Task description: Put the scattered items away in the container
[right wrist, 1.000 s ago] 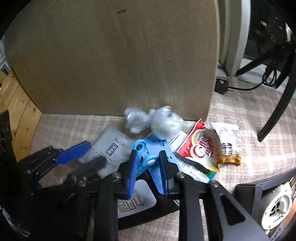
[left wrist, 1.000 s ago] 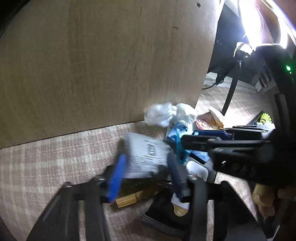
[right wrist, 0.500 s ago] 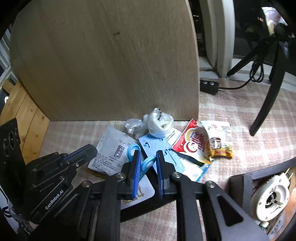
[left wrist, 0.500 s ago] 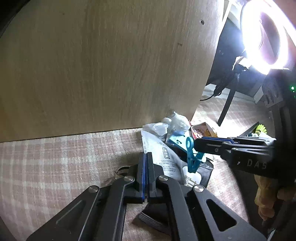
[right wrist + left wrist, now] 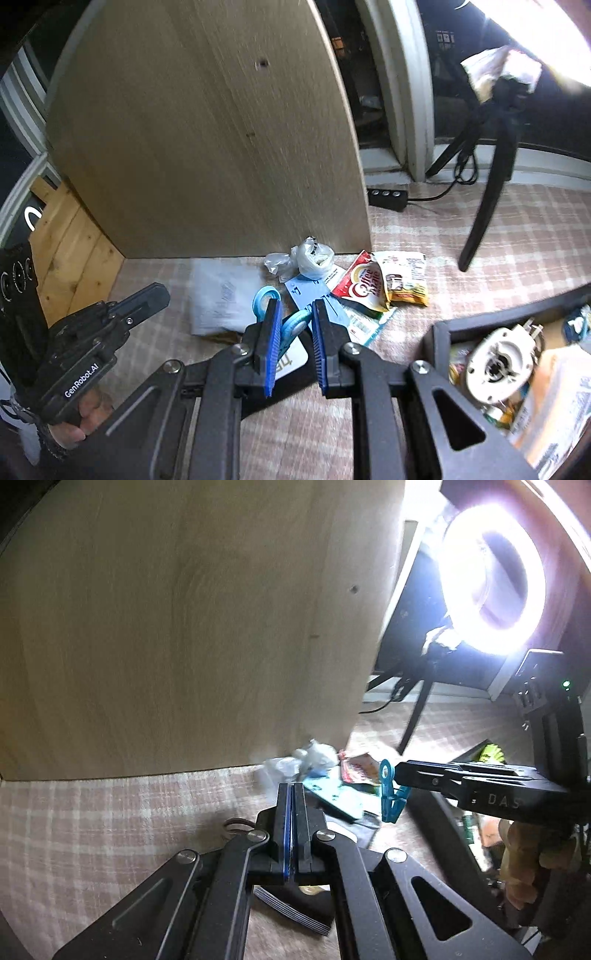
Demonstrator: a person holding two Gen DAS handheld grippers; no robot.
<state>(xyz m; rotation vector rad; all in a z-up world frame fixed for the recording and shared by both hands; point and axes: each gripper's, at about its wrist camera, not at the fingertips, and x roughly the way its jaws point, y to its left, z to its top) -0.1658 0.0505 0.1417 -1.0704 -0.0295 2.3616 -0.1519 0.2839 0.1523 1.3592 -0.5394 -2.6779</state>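
My right gripper [image 5: 293,310] is shut on a light blue clothes peg [image 5: 291,326], held up off the checked rug. In the left wrist view the peg [image 5: 388,794] hangs from the right gripper [image 5: 400,775]. My left gripper [image 5: 291,790] is shut with its pads together and nothing shows between them. It hovers left of the litter pile, where its black finger [image 5: 155,291] is seen. A white packet [image 5: 221,295] lies blurred on the rug beside it. The black container [image 5: 439,332] stands at the right with several items inside.
Against a tall wooden panel [image 5: 207,147] lie a crumpled plastic bag [image 5: 310,258], a blue card [image 5: 317,295], a Coffee-mate sachet [image 5: 364,288] and a yellow sachet [image 5: 406,284]. A tripod leg [image 5: 484,218] and power strip [image 5: 388,194] stand behind. A ring light [image 5: 491,583] glares.
Both grippers have risen from the pile. The left jaws, open around the white packet before, have shut without it. The right gripper has lifted the blue peg clear.
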